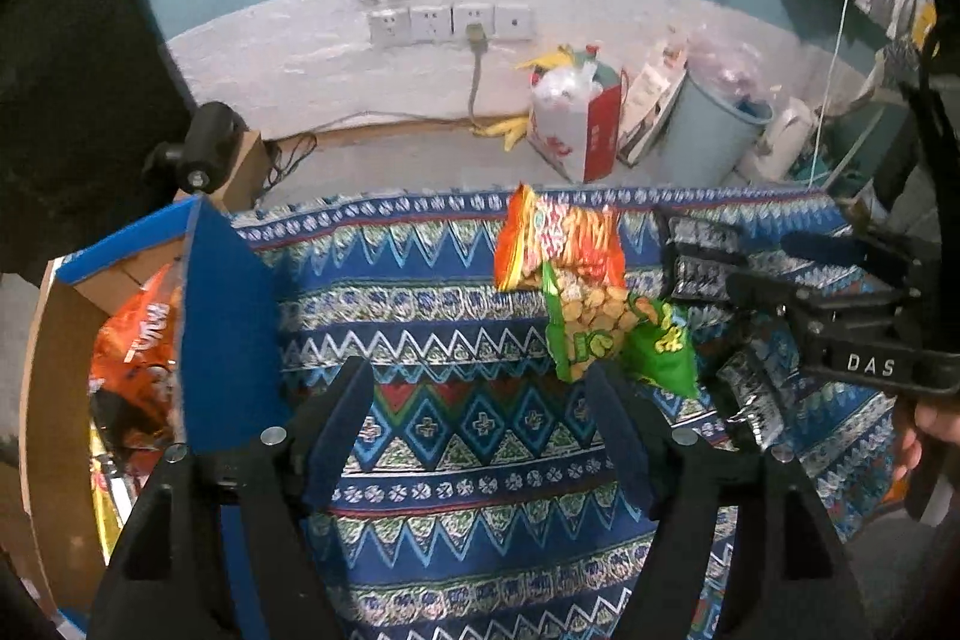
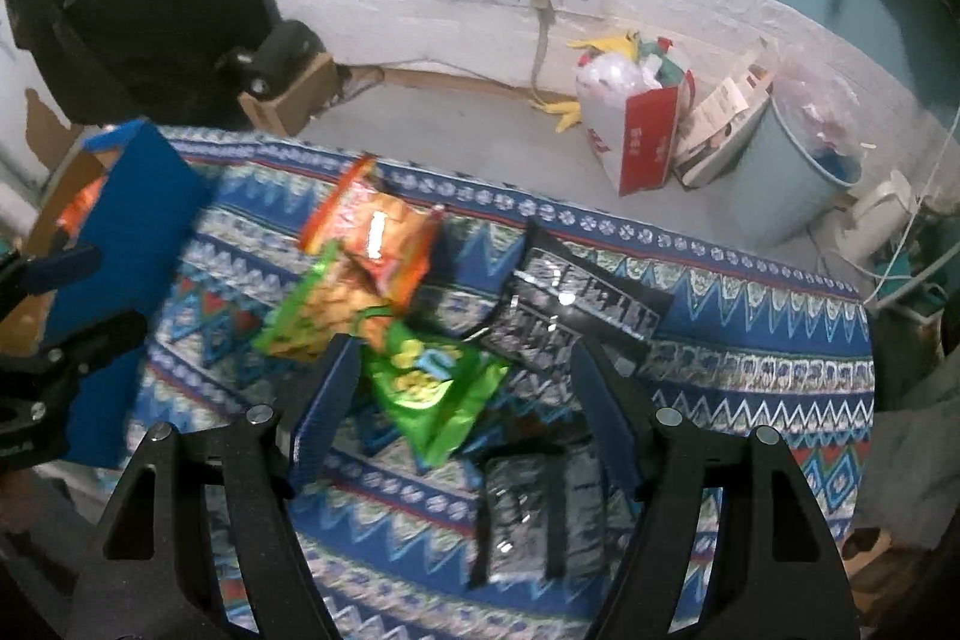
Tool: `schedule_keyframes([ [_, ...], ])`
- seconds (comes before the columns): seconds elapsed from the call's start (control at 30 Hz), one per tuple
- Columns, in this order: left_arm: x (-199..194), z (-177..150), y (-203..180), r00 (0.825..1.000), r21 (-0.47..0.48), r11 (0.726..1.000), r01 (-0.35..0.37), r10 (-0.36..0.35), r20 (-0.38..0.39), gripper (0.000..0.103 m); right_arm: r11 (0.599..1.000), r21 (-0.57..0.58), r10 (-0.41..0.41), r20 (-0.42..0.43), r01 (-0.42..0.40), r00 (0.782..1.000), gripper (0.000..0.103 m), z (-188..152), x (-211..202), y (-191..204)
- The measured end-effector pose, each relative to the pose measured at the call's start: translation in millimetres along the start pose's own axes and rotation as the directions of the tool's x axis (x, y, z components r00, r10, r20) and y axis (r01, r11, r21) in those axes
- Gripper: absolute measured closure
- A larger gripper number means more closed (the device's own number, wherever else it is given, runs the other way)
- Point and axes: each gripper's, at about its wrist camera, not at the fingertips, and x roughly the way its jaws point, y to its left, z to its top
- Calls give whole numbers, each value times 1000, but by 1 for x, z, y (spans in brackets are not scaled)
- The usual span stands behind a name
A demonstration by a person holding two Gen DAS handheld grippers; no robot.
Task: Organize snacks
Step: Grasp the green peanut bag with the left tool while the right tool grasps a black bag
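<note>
Several snack bags lie on a blue patterned cloth: an orange bag, a green cracker bag, a green chip bag and black-and-silver packs. A cardboard box with a blue flap stands at the left and holds orange bags. My left gripper hangs open over bare cloth between the box and the bags. My right gripper is open above the green chip bag, and its pads do not press on it. It also shows at the right of the left wrist view as the right gripper.
Beyond the cloth's far edge are a light blue bin, a red-and-white bag, papers and a white kettle. Wall sockets carry a plugged cable. A black camera mount sits on a small cardboard box behind the blue-flapped box.
</note>
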Motion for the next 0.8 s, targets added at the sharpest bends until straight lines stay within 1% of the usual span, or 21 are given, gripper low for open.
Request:
schedule_keyframes([
  [0.07, 13, 0, -5, 1000, 9, 1000, -10, 10, -26, 28, 1000, -13, -8, -12, 8, 1000, 30, -1, 13, -5],
  [0.2, 29, 2, -8, 999, 18, 1000, -21, 22, -49, 28, 1000, -12, -10, -33, 10, 999, 30, -3, 33, -12],
  [0.37, 43, 3, -11, 997, 10, 1000, -13, 13, -78, 28, 1000, -7, -9, -50, 8, 999, 30, 0, 54, -15],
  [0.57, 53, 3, -16, 994, 25, 999, -24, 26, -105, 28, 1000, -16, -15, -80, 14, 997, 30, -1, 69, -12],
  [0.67, 55, 0, -13, 992, 19, 1000, -22, 24, -123, 28, 1000, 8, 14, -96, -13, 995, 30, -6, 67, -12],
  [0.8, 54, -5, -8, 991, 14, 1000, -27, 29, -134, 28, 999, 29, 46, -150, -42, 988, 30, -19, 69, -4],
])
